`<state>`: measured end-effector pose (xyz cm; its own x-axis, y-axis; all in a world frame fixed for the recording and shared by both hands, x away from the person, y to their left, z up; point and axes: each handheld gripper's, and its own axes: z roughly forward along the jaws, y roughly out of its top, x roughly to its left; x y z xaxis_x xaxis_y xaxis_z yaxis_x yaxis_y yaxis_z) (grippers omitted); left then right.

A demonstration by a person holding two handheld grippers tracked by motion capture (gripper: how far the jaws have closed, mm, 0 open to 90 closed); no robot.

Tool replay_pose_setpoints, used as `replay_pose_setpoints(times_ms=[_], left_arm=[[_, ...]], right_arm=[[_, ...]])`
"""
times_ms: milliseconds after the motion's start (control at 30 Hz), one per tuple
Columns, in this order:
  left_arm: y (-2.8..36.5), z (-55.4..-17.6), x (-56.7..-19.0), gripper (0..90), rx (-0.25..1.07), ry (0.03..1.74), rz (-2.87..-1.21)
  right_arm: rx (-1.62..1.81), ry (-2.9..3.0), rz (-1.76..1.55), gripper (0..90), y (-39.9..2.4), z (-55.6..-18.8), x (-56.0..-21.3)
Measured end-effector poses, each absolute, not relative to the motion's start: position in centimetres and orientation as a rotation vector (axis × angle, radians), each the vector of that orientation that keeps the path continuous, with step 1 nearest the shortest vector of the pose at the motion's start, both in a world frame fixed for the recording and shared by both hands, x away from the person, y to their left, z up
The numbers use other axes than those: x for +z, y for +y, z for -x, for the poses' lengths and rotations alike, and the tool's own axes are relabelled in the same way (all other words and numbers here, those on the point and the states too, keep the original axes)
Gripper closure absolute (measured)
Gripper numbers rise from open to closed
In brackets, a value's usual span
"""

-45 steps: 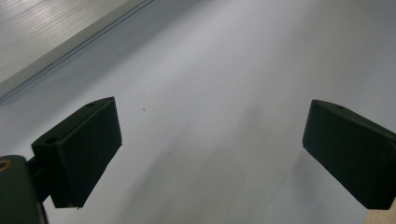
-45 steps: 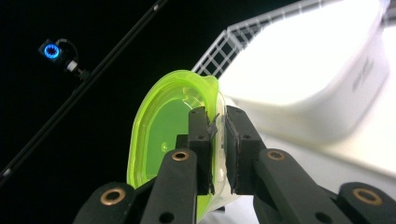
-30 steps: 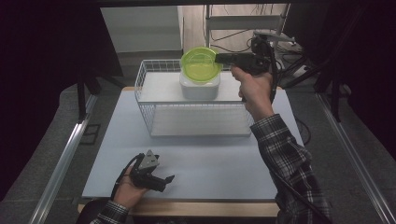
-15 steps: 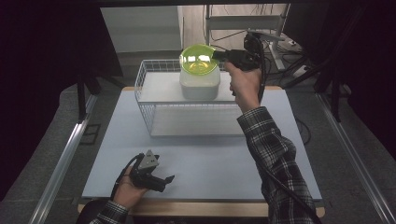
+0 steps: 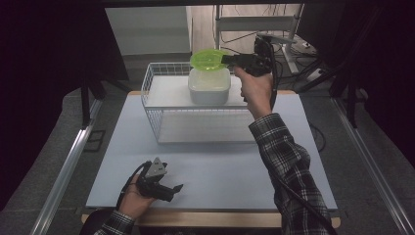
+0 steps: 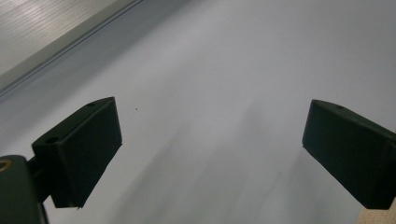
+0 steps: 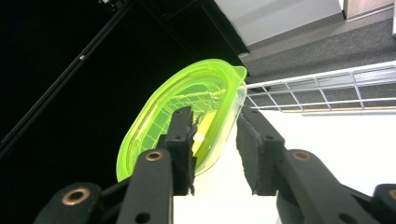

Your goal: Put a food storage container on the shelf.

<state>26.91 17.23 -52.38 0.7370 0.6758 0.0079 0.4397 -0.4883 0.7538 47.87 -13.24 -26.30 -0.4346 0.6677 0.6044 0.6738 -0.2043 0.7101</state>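
One green lid (image 5: pixel 209 59) lies on top of the white container (image 5: pixel 209 84), which stands inside the wire basket (image 5: pixel 161 110) at the back of the desk (image 5: pixel 220 171). The right gripper (image 5: pixel 230 59) is beside the container at the lid's edge; its jaws have just been opening, and the rim sits between them with a gap on one side, probably to leave the lid there. Well in front of the container, the left gripper (image 5: pixel 169 190) rests on the desk, jaws spread and empty, out of the way.
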Motion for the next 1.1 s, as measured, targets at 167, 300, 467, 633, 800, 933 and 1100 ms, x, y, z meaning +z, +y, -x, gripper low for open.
replay_pose_setpoints(times_ms=[167,300,467,633,800,933,1100], left_arm=[[17.3,-26.9,-52.4,4.2,0.394,0.838,-2.162],[17.3,-26.9,-52.4,4.2,0.393,0.839,-2.161],[17.2,-26.9,-52.4,4.2,0.393,0.839,-2.164],[17.2,-26.9,-52.4,4.2,0.397,0.841,-2.165],[17.4,-27.0,-52.2,4.1,0.392,0.863,-2.148],[17.6,-27.1,-52.1,3.9,0.377,0.878,-2.127],[17.6,-27.1,-52.1,3.6,0.376,0.881,-2.117]], right_arm=[[-1.786,-2.002,1.648,52.4,-13.1,-47.9,-26.5],[-1.808,-2.028,1.590,39.7,-13.3,-47.6,-26.5],[-1.829,-2.091,1.510,26.5,-14.0,-46.6,-26.6],[-1.836,-2.141,1.440,19.0,-15.1,-45.2,-27.4],[-1.822,-2.222,1.392,14.9,-16.1,-43.6,-28.8],[-1.806,-2.302,1.373,13.5,-16.7,-42.0,-30.4],[-1.776,-2.402,1.334,10.6,-16.9,-40.0,-32.9]])
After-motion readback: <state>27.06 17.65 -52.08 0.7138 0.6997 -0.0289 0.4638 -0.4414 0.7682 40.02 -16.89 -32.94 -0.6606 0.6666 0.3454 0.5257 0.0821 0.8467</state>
